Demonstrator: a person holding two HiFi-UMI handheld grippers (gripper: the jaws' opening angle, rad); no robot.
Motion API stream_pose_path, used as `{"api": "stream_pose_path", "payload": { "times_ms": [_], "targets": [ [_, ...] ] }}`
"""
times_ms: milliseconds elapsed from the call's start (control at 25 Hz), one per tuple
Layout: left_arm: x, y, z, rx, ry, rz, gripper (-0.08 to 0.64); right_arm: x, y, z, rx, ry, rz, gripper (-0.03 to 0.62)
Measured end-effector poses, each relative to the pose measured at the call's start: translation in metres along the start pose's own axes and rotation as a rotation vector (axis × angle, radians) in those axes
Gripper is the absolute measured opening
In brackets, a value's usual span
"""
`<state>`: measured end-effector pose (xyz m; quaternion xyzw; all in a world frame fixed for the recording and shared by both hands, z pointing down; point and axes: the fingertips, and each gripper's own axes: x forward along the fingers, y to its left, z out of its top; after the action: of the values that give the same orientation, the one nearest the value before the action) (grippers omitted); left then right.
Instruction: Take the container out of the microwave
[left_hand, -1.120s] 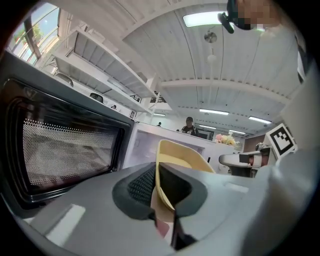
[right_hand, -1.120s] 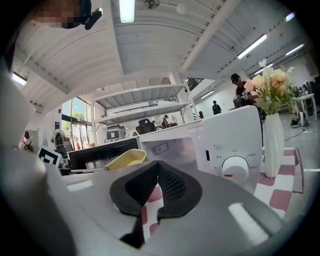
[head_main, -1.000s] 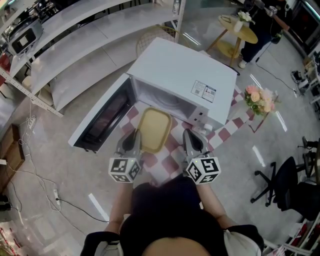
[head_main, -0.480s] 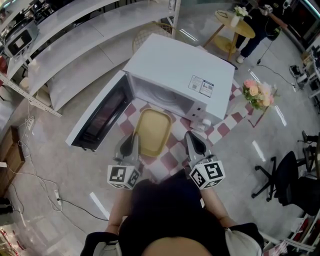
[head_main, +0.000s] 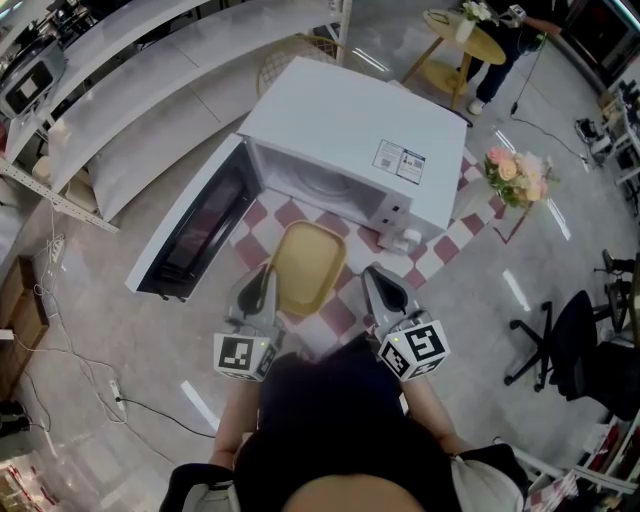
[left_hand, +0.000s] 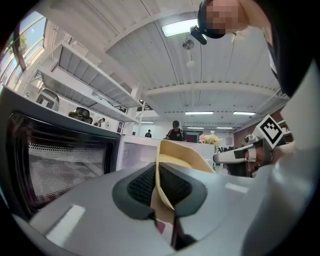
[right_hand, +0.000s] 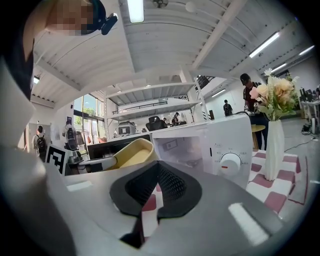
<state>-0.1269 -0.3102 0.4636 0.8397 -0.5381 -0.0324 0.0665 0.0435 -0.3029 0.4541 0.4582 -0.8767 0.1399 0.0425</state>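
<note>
Left hand-held gripper (left_hand: 159, 186) pinches rim of yellow container (head_main: 308, 262). Container is outside the open microwave (head_main: 350, 125), over checkered worktop (head_main: 450, 245). Right hand-held gripper (right_hand: 159, 186) pressed together, empty, just beside container.

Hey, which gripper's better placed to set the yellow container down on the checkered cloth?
Left. The left gripper is clamped on the rim of the yellow container, out over the checkered cloth. The right gripper is shut on nothing, beside the container and apart from it.
</note>
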Motion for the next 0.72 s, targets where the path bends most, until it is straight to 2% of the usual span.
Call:
{"api": "stream_pose_path", "payload": {
  "times_ms": [720],
  "targets": [
    [-0.0042, 0.0032, -0.0078, -0.025, 0.01, 0.005, 0.025, 0.0, 0.0053, -0.0064, 0.004, 0.026, 0.013, -0.002]
  ]
}}
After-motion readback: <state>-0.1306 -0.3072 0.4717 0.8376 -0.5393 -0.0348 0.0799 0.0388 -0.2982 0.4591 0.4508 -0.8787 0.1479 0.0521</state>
